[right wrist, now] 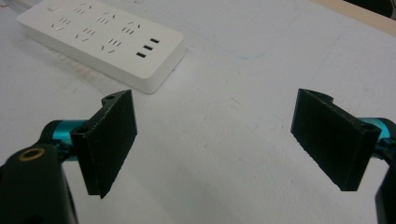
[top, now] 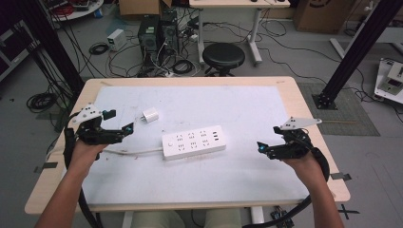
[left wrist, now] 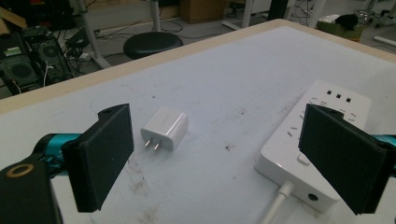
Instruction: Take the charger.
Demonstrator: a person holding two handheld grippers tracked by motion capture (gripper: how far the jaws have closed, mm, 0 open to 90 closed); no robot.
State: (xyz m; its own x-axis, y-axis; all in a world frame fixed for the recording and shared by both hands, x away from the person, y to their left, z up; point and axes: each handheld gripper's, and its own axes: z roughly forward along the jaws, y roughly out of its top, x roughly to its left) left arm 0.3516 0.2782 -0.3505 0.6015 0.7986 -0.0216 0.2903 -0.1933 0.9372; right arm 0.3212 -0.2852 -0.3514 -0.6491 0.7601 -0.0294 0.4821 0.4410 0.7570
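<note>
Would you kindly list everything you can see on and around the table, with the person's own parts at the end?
Power strip: one, white, middle of the table, cable trailing left.
Plug adapter: one, white, lying on the table, up-left of the strip and apart from it.
Table: one, white mat with wooden edge.
Stool: one, black, on the floor beyond the table.
Computer towers: two, black, on the floor among cables.
Left gripper: one, black, open, empty, near the adapter.
Right gripper: one, black, open, empty, right of the strip.

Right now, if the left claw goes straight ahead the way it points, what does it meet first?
Probably the white charger, lying on the table between and ahead of the open left claw. The power strip sits off to one side.
</note>
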